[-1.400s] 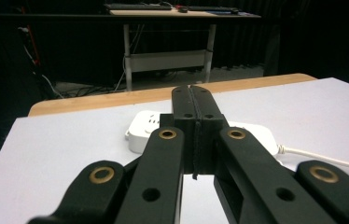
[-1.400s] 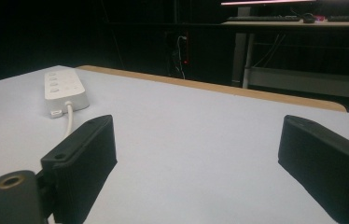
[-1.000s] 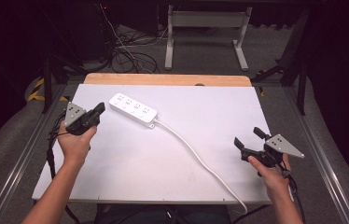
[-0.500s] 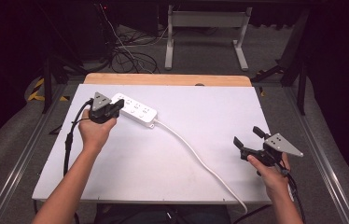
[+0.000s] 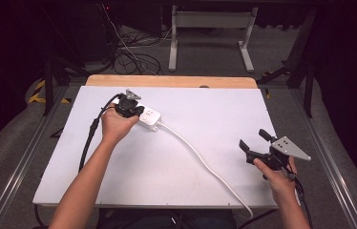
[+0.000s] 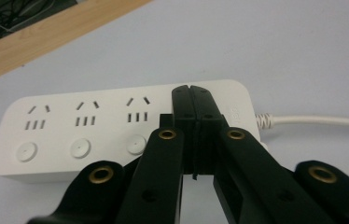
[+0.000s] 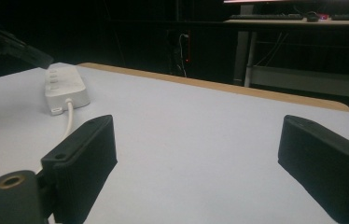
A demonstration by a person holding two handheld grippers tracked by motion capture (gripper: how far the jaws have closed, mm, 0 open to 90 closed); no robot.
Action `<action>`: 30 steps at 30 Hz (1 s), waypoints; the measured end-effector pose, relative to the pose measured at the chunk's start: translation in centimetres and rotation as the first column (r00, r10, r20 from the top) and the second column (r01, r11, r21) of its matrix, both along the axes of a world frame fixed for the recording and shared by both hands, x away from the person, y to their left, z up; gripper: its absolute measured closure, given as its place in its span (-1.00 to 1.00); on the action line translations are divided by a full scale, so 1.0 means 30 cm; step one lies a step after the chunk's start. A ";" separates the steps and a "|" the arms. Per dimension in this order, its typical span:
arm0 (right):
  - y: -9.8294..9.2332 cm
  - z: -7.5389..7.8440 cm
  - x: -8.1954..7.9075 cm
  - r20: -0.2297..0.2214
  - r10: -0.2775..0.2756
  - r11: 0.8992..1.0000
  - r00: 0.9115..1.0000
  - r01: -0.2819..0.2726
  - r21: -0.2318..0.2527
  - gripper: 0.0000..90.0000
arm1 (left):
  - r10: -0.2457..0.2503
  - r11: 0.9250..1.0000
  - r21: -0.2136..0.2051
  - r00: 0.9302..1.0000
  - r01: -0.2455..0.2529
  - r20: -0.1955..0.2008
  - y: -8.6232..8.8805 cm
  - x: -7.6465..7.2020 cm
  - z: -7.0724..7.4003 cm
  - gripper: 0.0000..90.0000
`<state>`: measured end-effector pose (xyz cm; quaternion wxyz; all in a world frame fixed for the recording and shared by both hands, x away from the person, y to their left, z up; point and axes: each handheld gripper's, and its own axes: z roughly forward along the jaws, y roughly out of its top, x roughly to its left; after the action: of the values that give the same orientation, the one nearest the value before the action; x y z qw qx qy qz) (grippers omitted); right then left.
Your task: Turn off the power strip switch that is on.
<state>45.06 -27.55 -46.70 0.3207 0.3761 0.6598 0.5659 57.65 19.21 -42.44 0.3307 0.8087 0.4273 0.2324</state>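
With jaws pressed together, our left gripper point(image 6: 192, 91) hovers over the power strip point(image 6: 93, 126), apparently to press a switch. Our right gripper point(image 5: 257, 143) waits, jaws wide. Next, we lower the tips onto a button.

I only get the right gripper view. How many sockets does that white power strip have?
Observer: Three sockets show on the power strip, each with a round button; the left tongs cover its cable end.
Operator: Are those tongs open?
Observer: No, shut, tips together, nothing between them.
Operator: Where does the cable go?
Observer: The cable curves across the table and drops over the near edge.
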 end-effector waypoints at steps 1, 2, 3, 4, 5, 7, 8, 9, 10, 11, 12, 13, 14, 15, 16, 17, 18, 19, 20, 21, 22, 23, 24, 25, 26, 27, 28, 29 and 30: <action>0.000 0.000 0.000 -0.001 0.000 1.000 1.000 0.000 -0.001 -0.73 | -0.007 1.000 0.009 1.000 0.007 -0.017 -0.011 0.011 -0.008 1.00; 0.001 0.000 0.000 -0.003 0.000 1.000 1.000 0.000 -0.003 -0.73 | -0.009 1.000 0.024 0.999 0.010 -0.042 -0.020 0.021 -0.017 1.00; 0.002 0.000 0.000 -0.002 0.001 1.000 1.000 -0.001 -0.002 -0.73 | -0.011 0.998 0.060 0.998 0.015 -0.061 -0.036 0.037 -0.035 1.00; 0.002 0.000 0.000 -0.002 0.003 1.000 1.000 -0.003 -0.001 -0.73 | -0.008 0.997 0.070 0.998 0.013 -0.069 -0.039 0.042 -0.042 1.00; 0.003 0.000 0.001 -0.001 0.003 1.000 1.000 -0.003 -0.001 -0.73 | -0.008 0.997 0.070 0.998 0.013 -0.069 -0.039 0.042 -0.042 1.00; 0.002 0.000 0.001 -0.002 0.003 1.000 1.000 -0.003 -0.002 -0.73 | 0.010 0.997 0.075 0.996 -0.003 -0.094 -0.042 0.052 -0.056 1.00; 0.002 0.000 0.002 -0.002 0.003 1.000 1.000 -0.003 -0.002 -0.73 | 0.010 0.997 0.075 0.996 -0.003 -0.094 -0.042 0.052 -0.056 1.00; 0.001 0.000 0.002 -0.001 0.002 1.000 1.000 -0.002 -0.003 -0.73 | 0.013 0.997 0.080 0.994 -0.004 -0.105 -0.040 0.054 -0.061 1.00; 0.001 0.001 0.002 0.002 0.001 1.000 1.000 -0.001 -0.002 -0.73 | 0.013 0.997 0.080 0.994 -0.004 -0.105 -0.040 0.054 -0.061 1.00; 0.001 0.001 0.002 0.002 0.001 1.000 1.000 -0.001 -0.001 -0.73 | 0.017 0.996 0.086 0.994 -0.008 -0.110 -0.038 0.054 -0.061 1.00; 0.001 0.001 0.002 0.002 0.001 1.000 1.000 -0.001 0.001 -0.73 | 0.022 0.996 0.092 0.994 -0.011 -0.111 -0.035 0.056 -0.062 1.00; 0.001 0.002 0.002 0.003 0.001 1.000 1.000 -0.001 0.001 -0.73 | 0.023 0.996 0.084 0.992 -0.013 -0.122 -0.033 0.056 -0.064 1.00; 0.002 0.002 0.001 0.001 0.002 1.000 1.000 -0.002 0.002 -0.73 | 0.025 0.996 0.088 0.992 -0.014 -0.124 -0.032 0.056 -0.065 1.00; 0.003 0.003 0.000 -0.001 0.001 1.000 1.000 -0.001 0.009 -0.73 | 0.025 0.996 0.085 0.992 -0.015 -0.122 -0.032 0.056 -0.066 1.00; 0.003 0.003 0.001 0.000 0.000 1.000 1.000 0.000 0.009 -0.73 | 0.022 0.996 0.083 0.992 -0.012 -0.121 -0.032 0.056 -0.066 1.00; 0.004 0.004 0.001 0.001 0.000 1.000 1.000 0.000 0.009 -0.73 | 0.020 0.997 0.082 0.993 -0.011 -0.117 -0.034 0.056 -0.067 1.00; 0.004 0.003 0.001 0.000 0.000 1.000 1.000 0.000 0.008 -0.73 | 0.020 0.997 0.082 0.994 -0.011 -0.112 -0.035 0.057 -0.068 1.00; 0.004 0.003 0.001 0.000 -0.001 1.000 1.000 0.001 0.008 -0.73 | 0.018 0.997 0.080 0.994 -0.009 -0.109 -0.037 0.058 -0.069 1.00; 0.004 0.003 0.001 0.000 -0.001 1.000 1.000 0.001 0.008 -0.73 | 0.016 0.998 0.063 0.993 -0.009 -0.117 -0.042 0.058 -0.070 1.00; 0.004 0.003 0.001 0.000 -0.001 1.000 1.000 0.001 0.006 -0.73 | 0.015 0.998 0.055 0.992 -0.008 -0.122 -0.043 0.059 -0.071 1.00; 0.002 0.003 0.002 0.002 -0.001 1.000 1.000 0.001 0.000 -0.73 | 0.015 0.998 0.055 0.992 -0.008 -0.122 -0.043 0.059 -0.071 1.00; 0.002 0.003 0.002 0.002 -0.001 1.000 1.000 0.001 0.000 -0.73 | 0.014 0.999 0.054 0.992 -0.007 -0.126 -0.043 0.060 -0.072 1.00; 0.002 0.003 0.002 0.001 -0.001 1.000 1.000 0.001 0.000 -0.73 | 0.016 0.998 0.055 0.991 -0.009 -0.129 -0.043 0.061 -0.074 1.00; 0.004 0.003 0.001 -0.001 -0.002 1.000 1.000 0.002 0.008 -0.73 | 0.017 0.998 0.057 0.991 -0.010 -0.131 -0.044 0.061 -0.076 1.00; 0.003 0.004 0.000 0.000 -0.003 1.000 1.000 0.003 0.009 -0.73 | 0.022 0.997 0.071 0.991 -0.012 -0.132 -0.045 0.059 -0.075 1.00; 0.003 0.004 -0.001 0.000 -0.003 1.000 1.000 0.003 0.009 -0.73 | 0.022 0.997 0.071 0.991 -0.012 -0.132 -0.045 0.059 -0.075 1.00; 0.002 0.005 -0.002 0.001 -0.003 1.000 1.000 0.003 0.009 -0.73 | 0.031 0.996 0.081 0.991 -0.021 -0.130 -0.045 0.057 -0.075 1.00; 0.001 0.005 -0.002 0.003 -0.003 1.000 1.000 0.003 0.005 -0.73 | 0.038 0.995 0.095 0.991 -0.026 -0.127 -0.044 0.056 -0.074 1.00; 0.000 0.005 -0.002 0.005 -0.004 1.000 1.000 0.004 0.005 -0.73 | 0.038 0.995 0.095 0.991 -0.026 -0.127 -0.044 0.056 -0.074 1.00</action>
<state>44.99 -27.54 -46.54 0.3225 0.3770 0.6568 0.5679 59.33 17.87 -44.67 0.2605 0.8297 0.4492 0.2049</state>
